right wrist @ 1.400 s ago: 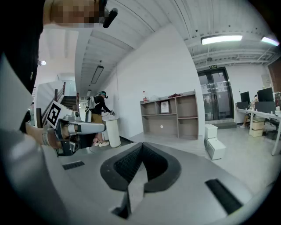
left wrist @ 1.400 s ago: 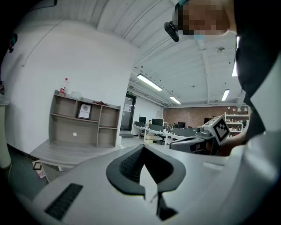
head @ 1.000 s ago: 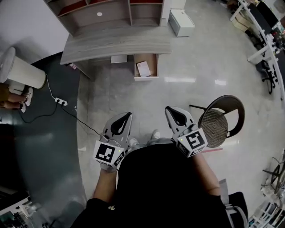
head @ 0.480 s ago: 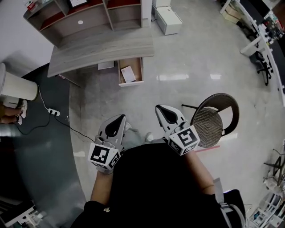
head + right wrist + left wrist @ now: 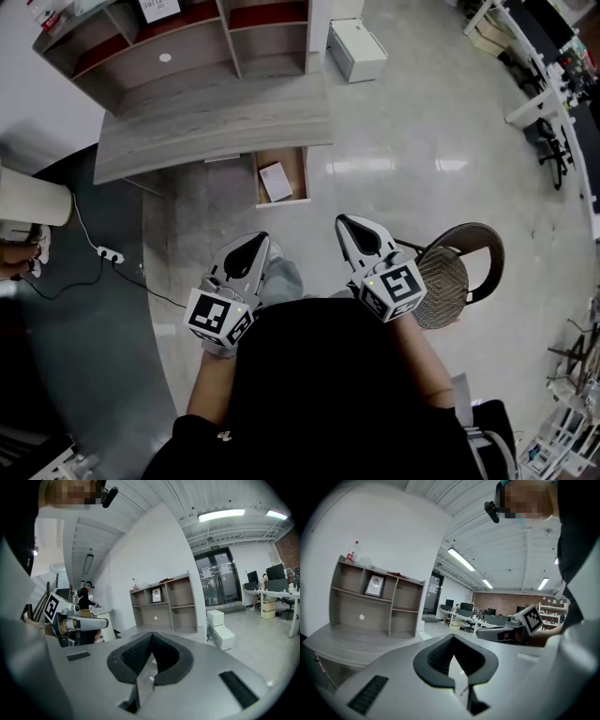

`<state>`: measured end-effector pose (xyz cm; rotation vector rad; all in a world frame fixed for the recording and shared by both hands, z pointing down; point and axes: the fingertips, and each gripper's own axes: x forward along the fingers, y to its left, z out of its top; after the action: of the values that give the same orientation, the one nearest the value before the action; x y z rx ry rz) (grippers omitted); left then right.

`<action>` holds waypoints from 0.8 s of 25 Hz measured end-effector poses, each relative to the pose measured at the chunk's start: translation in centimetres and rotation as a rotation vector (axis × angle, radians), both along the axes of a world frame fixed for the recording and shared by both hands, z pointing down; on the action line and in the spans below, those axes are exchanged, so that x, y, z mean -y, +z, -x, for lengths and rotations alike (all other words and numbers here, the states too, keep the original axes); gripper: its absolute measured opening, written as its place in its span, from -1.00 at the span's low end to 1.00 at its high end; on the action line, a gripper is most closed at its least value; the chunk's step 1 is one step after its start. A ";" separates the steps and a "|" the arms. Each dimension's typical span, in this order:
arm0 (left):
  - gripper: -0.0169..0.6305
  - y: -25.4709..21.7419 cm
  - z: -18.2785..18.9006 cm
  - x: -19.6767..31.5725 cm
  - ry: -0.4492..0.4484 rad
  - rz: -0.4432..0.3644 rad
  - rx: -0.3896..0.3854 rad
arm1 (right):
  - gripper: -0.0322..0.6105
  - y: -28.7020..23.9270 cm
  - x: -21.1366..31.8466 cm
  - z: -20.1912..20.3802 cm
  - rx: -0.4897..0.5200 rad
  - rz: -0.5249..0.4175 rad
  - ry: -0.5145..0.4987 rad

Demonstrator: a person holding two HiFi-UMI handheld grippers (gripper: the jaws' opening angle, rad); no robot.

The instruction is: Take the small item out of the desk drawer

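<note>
Overhead view, looking steeply down on a person in a black top (image 5: pixel 328 394) who stood on a pale, glossy floor (image 5: pixel 394 159) and held a grey two-jaw gripper in each hand, close in front of the body.

Left gripper (image 5: pixel 257 241) pointed forward toward the desk. Its dark ribbed pads were pressed together at the tip, with nothing between them. Its own camera view showed the same: the two pads met in a closed point and gripped nothing.

Right gripper (image 5: pixel 346 224) sat beside it, well apart from the left one and angled slightly inward. Its jaws were also fully closed and empty, as its own camera view confirmed. Each gripper carried a cube with black-and-white square markers at its rear.

Ahead of both grippers stood a grey wooden desk (image 5: pixel 216 127) with a curved front edge. A shelf unit (image 5: pixel 187 47) with several open compartments rose at the back of it. Under the right part of the desk, a drawer (image 5: pixel 303 173) was pulled out toward the person. A small white item (image 5: pixel 275 181) lay flat inside it, on the drawer's bottom. Both grippers were well short of the drawer, and neither touched it.

A white cabinet (image 5: pixel 356 49) stood on the floor just right of the desk. A round-seated chair (image 5: pixel 455 277) stood near the right gripper. A power strip (image 5: pixel 110 255) with a trailing cable lay on the floor to the left.
</note>
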<state>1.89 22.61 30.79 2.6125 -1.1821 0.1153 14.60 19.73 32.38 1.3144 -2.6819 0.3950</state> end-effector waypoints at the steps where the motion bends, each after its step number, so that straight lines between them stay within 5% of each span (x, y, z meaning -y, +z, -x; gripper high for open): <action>1: -0.92 0.0 0.7 1.4 -0.001 0.004 -0.009 | -0.91 0.0 1.4 0.6 -0.007 -0.002 -0.001; 11: -0.92 1.8 8.5 13.3 -0.024 0.067 -0.017 | -0.91 -0.6 13.6 8.0 0.003 0.021 0.021; 20: -0.92 5.7 12.1 17.9 -0.065 0.160 0.016 | -0.91 1.1 18.6 11.3 -0.085 0.049 -0.031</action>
<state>-10.21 4.70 36.45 2.4372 -1.2087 0.2097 3.32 1.10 33.51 1.2451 -2.6023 0.3896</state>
